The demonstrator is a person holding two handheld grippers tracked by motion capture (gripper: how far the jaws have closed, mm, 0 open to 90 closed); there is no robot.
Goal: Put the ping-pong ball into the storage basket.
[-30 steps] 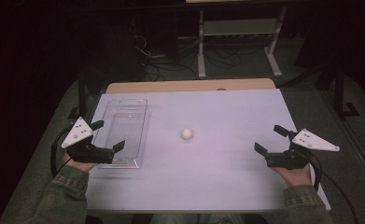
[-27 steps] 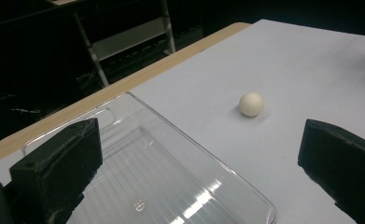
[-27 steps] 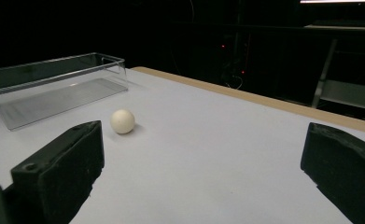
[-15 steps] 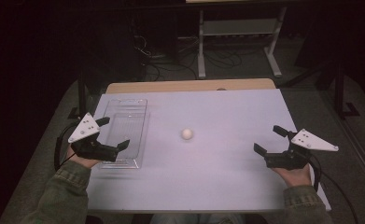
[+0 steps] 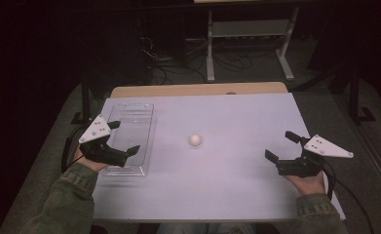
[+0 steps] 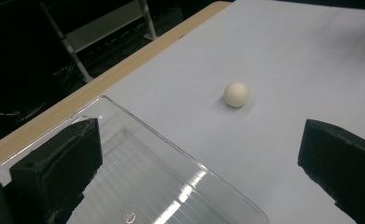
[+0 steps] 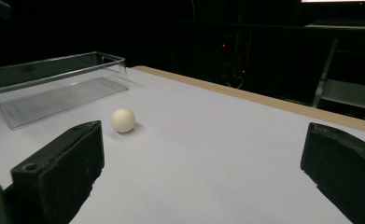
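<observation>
A small white ball rests on the white table, near its middle. A clear plastic tray lies empty at the left side. My left gripper hovers over the tray's near half, open, with nothing between its jaws. My right gripper is held above the table's right side, open and empty, well to the right of the ball.
The table's wooden far edge borders a dark floor with cables and a metal rack behind. Bare table surface lies between the ball and each gripper.
My left gripper has drifted right, further over the tray. The right gripper and the ball have stayed about where they were.
</observation>
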